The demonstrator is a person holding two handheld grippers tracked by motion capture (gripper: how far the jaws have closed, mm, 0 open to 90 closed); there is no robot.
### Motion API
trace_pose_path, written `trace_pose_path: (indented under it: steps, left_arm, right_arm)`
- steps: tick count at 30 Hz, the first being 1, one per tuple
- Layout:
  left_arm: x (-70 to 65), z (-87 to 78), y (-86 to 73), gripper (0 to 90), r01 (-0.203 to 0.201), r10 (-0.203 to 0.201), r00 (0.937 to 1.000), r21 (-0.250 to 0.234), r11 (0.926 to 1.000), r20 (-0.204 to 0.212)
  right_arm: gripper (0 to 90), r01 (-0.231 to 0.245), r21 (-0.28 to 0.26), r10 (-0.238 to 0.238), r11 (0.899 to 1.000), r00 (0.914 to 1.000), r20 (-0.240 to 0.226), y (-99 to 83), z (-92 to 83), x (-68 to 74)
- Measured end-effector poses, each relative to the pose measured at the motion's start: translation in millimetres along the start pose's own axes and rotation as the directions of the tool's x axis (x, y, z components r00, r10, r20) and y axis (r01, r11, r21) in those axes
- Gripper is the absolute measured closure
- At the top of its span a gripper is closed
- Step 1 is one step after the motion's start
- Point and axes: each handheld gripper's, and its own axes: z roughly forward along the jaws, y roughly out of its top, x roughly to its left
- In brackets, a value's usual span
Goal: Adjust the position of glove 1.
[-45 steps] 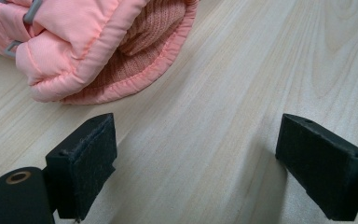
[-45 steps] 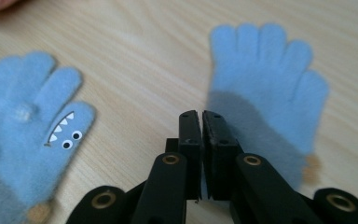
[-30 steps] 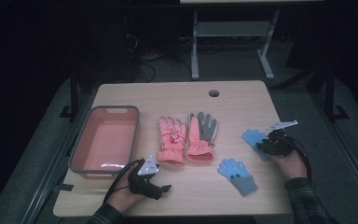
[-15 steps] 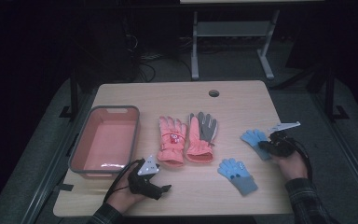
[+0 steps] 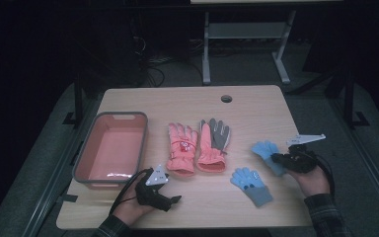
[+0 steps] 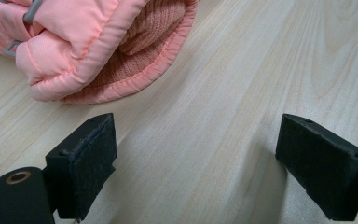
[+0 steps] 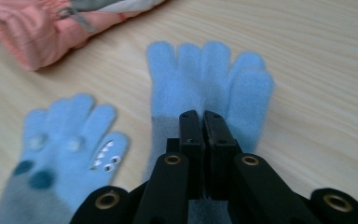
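Observation:
A light blue glove (image 5: 265, 150) lies near the table's right edge. My right gripper (image 5: 275, 158) is shut on its grey cuff end, and in the right gripper view the jaws (image 7: 203, 116) press together on the fabric just below the glove's fingers (image 7: 205, 79). The matching blue glove (image 5: 250, 183) with a face pattern (image 7: 65, 140) lies flat beside it. A pink glove (image 5: 182, 147) and a pink-and-grey glove (image 5: 213, 145) lie side by side at mid-table. My left gripper (image 5: 173, 200) rests open at the front edge, its jaws (image 6: 196, 158) wide apart on bare wood just short of a pink cuff (image 6: 102, 46).
A pink bin (image 5: 86, 153) with a grey rim stands at the table's left side. A cable hole (image 5: 226, 98) sits near the far edge. Beyond the table stand a metal frame's legs on a dark floor.
The right gripper has closed its jaws on the blue glove's cuff and shifted slightly with it. The left gripper has not moved.

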Motion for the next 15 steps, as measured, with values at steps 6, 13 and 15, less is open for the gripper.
trace_pose_path:
  steps: [6, 13, 15]
  left_arm:
    - [0.1, 0.0, -0.1, 11.6, -0.002, 0.002, 1.0000, 0.000, 1.0000, 0.000]
    - [0.1, 0.0, -0.1, 11.6, -0.002, 0.002, 1.0000, 0.000, 1.0000, -0.001]
    - [0.1, 0.0, -0.1, 11.6, -0.002, 0.002, 1.0000, 0.000, 1.0000, 0.000]
  right_arm:
    - [87.4, 0.011, -0.019, -0.012, 1.000, 0.9993, -0.036, -5.3, -10.8, 20.2]
    - [87.3, 0.042, -0.012, -0.043, 0.999, 0.9956, -0.083, -10.0, -14.7, 43.0]
    - [87.3, 0.055, -0.010, -0.056, 0.998, 0.9938, -0.097, -12.4, -15.4, 51.9]
